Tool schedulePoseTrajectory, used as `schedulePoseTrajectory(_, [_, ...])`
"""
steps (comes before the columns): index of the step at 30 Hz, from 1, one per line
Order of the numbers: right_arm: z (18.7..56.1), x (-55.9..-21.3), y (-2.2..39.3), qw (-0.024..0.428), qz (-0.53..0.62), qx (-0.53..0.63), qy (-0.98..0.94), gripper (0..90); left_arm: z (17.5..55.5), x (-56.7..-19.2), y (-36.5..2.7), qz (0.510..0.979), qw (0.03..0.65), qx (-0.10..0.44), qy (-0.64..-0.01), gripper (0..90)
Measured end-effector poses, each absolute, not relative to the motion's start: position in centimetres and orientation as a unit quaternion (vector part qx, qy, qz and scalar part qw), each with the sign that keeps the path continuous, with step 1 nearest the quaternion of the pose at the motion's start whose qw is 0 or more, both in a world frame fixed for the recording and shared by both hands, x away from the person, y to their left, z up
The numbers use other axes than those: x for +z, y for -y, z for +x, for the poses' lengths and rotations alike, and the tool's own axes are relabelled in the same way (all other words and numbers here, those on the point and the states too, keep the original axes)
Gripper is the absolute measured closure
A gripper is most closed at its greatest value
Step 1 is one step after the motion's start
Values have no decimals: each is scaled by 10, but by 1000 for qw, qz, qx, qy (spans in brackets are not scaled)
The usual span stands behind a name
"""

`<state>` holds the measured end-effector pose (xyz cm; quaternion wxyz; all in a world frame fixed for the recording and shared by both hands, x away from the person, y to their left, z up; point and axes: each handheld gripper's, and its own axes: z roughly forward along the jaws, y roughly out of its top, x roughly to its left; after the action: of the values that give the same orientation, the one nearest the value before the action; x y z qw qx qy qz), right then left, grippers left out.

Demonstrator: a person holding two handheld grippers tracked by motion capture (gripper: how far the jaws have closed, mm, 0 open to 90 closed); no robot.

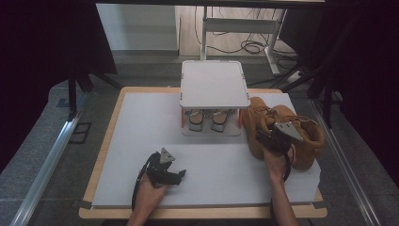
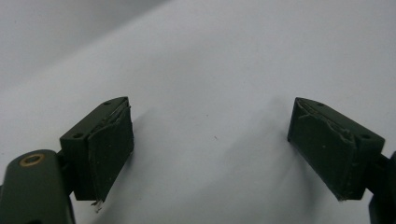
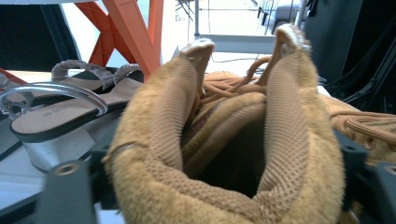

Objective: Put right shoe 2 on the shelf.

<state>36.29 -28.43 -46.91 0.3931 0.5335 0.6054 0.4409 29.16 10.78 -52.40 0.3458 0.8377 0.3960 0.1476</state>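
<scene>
Two tan lace-up boots stand at the table's right side, one (image 1: 258, 123) nearer the middle and its mate (image 1: 310, 141) to its right. My right gripper (image 1: 264, 137) is at the heel collar of the nearer boot. In the right gripper view that boot's padded collar (image 3: 224, 140) sits between the jaws and bulges against both, so the gripper (image 3: 224, 182) is shut on it. My left gripper (image 1: 180, 175) rests low over the white table top near the front, pointing right. Its jaws (image 2: 210, 149) stand wide open with only bare surface between them.
A small white shoe rack (image 1: 214, 84) on orange legs (image 3: 135, 32) stands at the back centre, just left of the boots. A pair of silver sandals (image 1: 207, 120) (image 3: 60, 116) sits on its lower shelf. The white table surface (image 1: 141, 136) stretches to the left and front.
</scene>
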Motion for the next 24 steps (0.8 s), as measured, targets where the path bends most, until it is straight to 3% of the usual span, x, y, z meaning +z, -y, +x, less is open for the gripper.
schedulePoseTrajectory(2, [363, -468, 285, 391, 534, 441, -606, 286, 292, -524, -108, 838, 346, 147, -396, 141])
schedulePoseTrajectory(4, [361, -468, 285, 396, 533, 435, -608, 379, 292, -524, -108, 838, 346, 148, -396, 141])
schedulePoseTrajectory(10, [361, -466, 286, 394, 536, 432, -609, 455, 292, -524, -108, 838, 346, 147, -396, 141])
schedulePoseTrajectory(24, [354, -446, 286, 397, 520, 435, -619, 505, 292, -524, -108, 837, 347, 147, -397, 141])
